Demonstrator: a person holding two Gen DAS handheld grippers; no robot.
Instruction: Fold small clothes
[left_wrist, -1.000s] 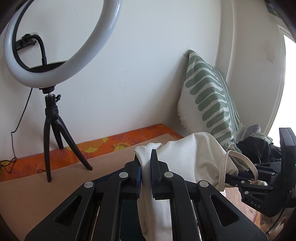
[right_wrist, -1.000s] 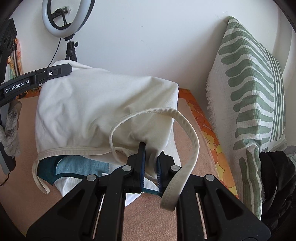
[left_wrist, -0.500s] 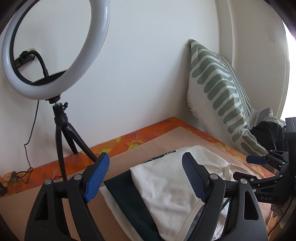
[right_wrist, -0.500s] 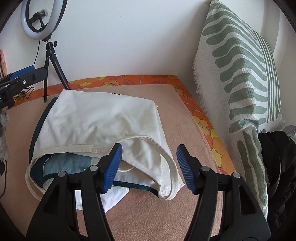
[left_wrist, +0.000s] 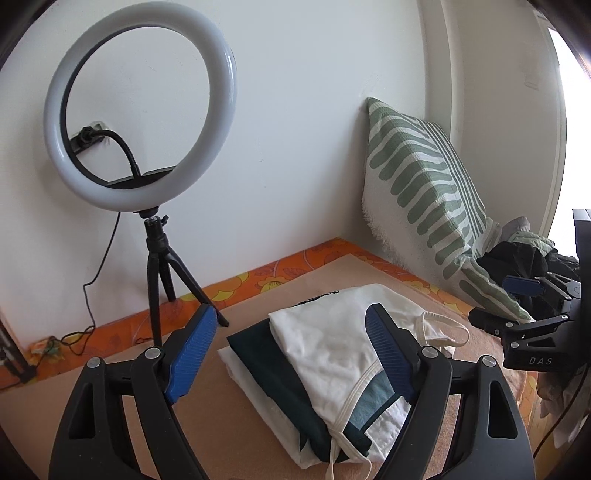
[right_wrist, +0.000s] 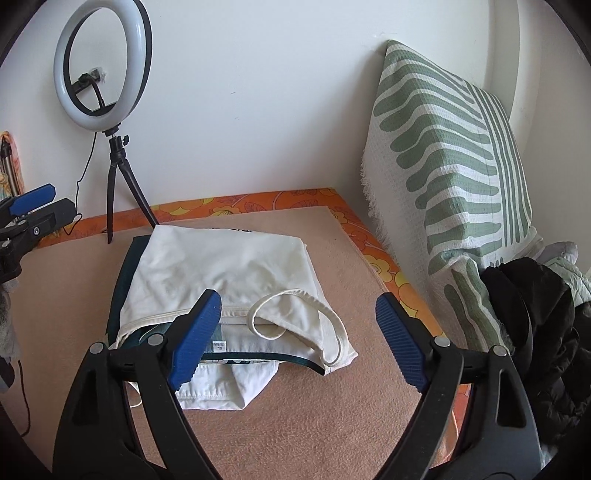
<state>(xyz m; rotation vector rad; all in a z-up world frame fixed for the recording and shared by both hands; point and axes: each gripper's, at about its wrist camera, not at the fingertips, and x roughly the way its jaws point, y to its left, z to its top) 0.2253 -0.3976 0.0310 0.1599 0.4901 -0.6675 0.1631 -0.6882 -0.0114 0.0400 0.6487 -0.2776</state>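
A folded cream top with loose straps (right_wrist: 225, 277) lies on top of a small stack of folded clothes (right_wrist: 221, 384), over a dark green garment (left_wrist: 273, 362) and white ones. The cream top also shows in the left wrist view (left_wrist: 332, 339). My left gripper (left_wrist: 291, 350) is open and empty, held above the stack's left side. My right gripper (right_wrist: 299, 339) is open and empty, above the stack's near edge. The right gripper shows at the right in the left wrist view (left_wrist: 524, 295); the left gripper shows at the far left in the right wrist view (right_wrist: 33, 206).
The stack lies on a tan mat (right_wrist: 332, 424) with an orange flowered border (right_wrist: 258, 199). A ring light on a black tripod (left_wrist: 140, 122) stands at the back left by the wall. A green-striped pillow (right_wrist: 454, 192) leans at the right, with dark clothes (right_wrist: 535, 321) beside it.
Both grippers were shut on the cream top and held it up. They laid it on the stack, opened, and drew back and up.
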